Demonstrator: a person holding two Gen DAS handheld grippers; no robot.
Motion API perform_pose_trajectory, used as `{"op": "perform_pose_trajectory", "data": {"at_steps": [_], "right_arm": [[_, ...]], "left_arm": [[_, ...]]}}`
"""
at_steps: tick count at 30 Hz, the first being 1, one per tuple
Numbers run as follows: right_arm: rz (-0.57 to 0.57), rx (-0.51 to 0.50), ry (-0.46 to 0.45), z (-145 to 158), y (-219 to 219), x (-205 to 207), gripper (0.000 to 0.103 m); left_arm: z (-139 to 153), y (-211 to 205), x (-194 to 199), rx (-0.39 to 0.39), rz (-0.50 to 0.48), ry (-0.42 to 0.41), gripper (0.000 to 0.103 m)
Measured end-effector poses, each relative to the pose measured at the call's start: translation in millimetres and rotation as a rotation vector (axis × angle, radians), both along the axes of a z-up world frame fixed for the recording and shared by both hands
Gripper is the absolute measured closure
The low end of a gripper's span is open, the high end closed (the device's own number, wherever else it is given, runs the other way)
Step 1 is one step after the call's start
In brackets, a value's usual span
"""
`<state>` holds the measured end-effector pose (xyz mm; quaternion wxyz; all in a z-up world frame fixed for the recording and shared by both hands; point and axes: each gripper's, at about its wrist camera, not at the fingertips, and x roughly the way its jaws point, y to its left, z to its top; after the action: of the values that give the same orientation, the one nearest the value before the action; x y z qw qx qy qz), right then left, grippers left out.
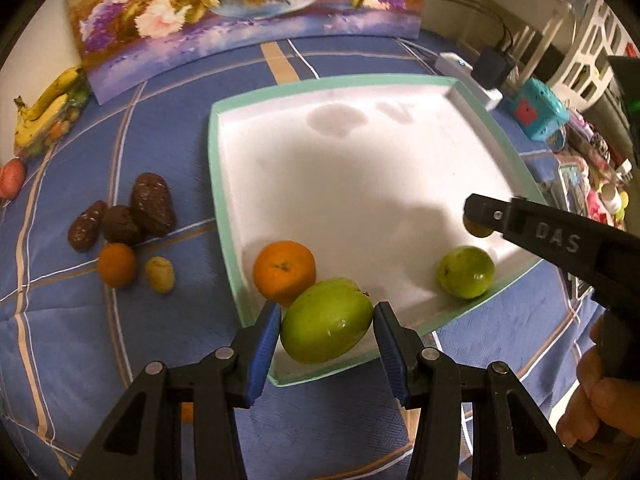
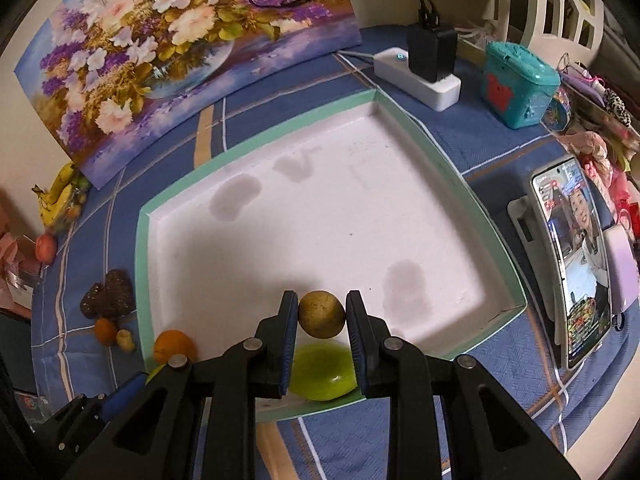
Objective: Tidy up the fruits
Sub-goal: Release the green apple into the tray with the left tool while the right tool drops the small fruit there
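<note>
My left gripper (image 1: pixel 326 320) is shut on a green apple (image 1: pixel 324 322) over the near rim of the white tray (image 1: pixel 224 184). An orange (image 1: pixel 285 272) and a second green fruit (image 1: pixel 466 272) lie in the tray's near part. My right gripper (image 2: pixel 322 316) is shut on a small brown round fruit (image 2: pixel 321 314) above the tray (image 2: pixel 146 240), over the second green fruit (image 2: pixel 322 372). The right gripper also shows in the left wrist view (image 1: pixel 478 220). The orange shows in the right wrist view (image 2: pixel 174 346).
Left of the tray on the blue cloth lie dark brown fruits (image 1: pixel 152 204), a small orange (image 1: pixel 117 265) and a small yellowish fruit (image 1: pixel 160 275). Bananas (image 1: pixel 44 110) and a flower painting (image 1: pixel 240 16) stand behind. A power strip (image 2: pixel 416 76), teal box (image 2: pixel 518 84) and phone (image 2: pixel 572 256) are right.
</note>
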<state>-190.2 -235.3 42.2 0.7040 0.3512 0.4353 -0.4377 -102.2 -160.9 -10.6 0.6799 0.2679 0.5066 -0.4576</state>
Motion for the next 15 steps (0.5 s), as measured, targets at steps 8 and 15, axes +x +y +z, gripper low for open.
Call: {"op": "perform_pose_trajectory", "data": {"at_steps": [8,15], "right_arm": [[-0.022,0.064,0.031,-28,-7,-3,0.077],[-0.015,0.058,0.042,-28,-7,-2,0.077]], "left_arm": [[-15,-6,0,0.026,0.004,0.01,0.052],[-15,-6,0,0.031,-0.006,0.009,0.052]]}}
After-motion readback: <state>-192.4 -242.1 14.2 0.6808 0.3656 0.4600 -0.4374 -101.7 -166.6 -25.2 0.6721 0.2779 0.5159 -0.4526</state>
